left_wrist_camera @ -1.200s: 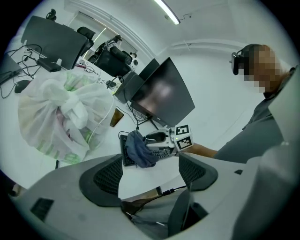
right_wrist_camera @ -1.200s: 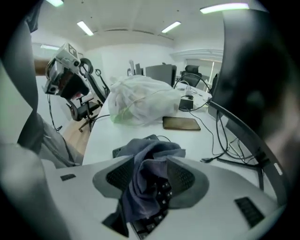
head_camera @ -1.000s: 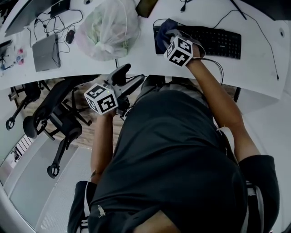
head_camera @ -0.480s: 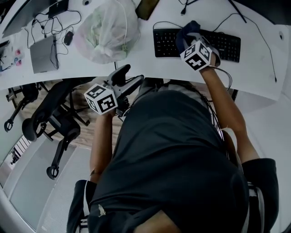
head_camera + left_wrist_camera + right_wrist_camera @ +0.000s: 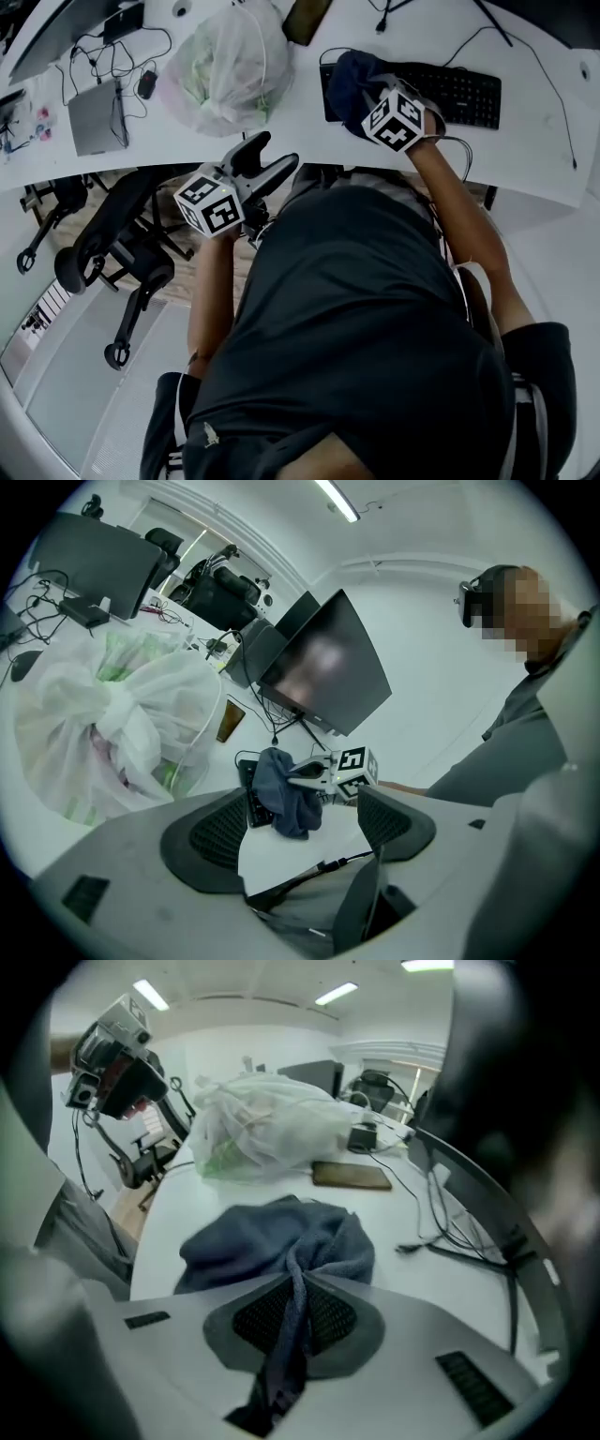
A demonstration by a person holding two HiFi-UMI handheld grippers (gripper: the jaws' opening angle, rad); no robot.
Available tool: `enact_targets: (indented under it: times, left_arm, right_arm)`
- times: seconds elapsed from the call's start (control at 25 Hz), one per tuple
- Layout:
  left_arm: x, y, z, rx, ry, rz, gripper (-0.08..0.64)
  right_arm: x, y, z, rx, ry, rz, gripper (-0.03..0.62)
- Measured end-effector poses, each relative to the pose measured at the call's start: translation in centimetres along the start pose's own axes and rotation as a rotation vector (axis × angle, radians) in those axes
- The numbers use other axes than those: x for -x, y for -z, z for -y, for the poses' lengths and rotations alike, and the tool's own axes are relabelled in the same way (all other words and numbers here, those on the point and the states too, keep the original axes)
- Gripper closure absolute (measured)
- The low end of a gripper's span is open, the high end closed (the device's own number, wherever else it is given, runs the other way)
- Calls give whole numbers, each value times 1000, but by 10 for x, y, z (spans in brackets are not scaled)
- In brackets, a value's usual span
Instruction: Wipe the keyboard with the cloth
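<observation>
1 cloth (image 5: 272, 1237) clamped in right tool (image 5: 298, 1321), angled down; left tool (image 5: 305, 829) agape

Dark blue cloth (image 5: 349, 80); black keyboard (image 5: 466, 92); white worktop (image 5: 300, 108); bag (image 5: 225, 61) translucent white, green inside; grey box (image 5: 94, 117); black chair (image 5: 122, 253).

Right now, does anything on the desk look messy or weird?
A bit. A stuffed plastic bag sits left of the keyboard, odd among office gear, and cables lie tangled at the desk's left end. Nothing looks spilled or broken.
</observation>
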State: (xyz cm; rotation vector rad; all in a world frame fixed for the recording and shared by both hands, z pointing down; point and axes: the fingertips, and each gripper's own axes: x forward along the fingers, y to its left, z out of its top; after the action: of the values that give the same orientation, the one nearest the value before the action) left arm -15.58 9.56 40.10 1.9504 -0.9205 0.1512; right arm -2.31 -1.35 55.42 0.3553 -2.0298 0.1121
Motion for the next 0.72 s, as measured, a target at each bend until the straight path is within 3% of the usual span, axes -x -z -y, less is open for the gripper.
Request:
enact_targets:
  times: [0.12,0.2,0.48,0.6,0.72]
  left_arm:
    - [-2,9,-5,27,2,-8,206]
    - [-6,15,-8,31,2,-26,206]
    - [-22,38,-31,-57,-54,-170,206]
    - [-31,48,-48,-79,-74,-232,206]
    - [-43,59,-62,-103,-80,-294,206]
  right_arm:
    - [25,48,46,-90,111,-78,558]
    - [28,53,55,-107,143,-106,558]
    - [-17,-33,-14,72,30,-10,560]
    - [-13,-30,-6,5,-3,27,560]
    - [3,5,22,-62,44,12,561]
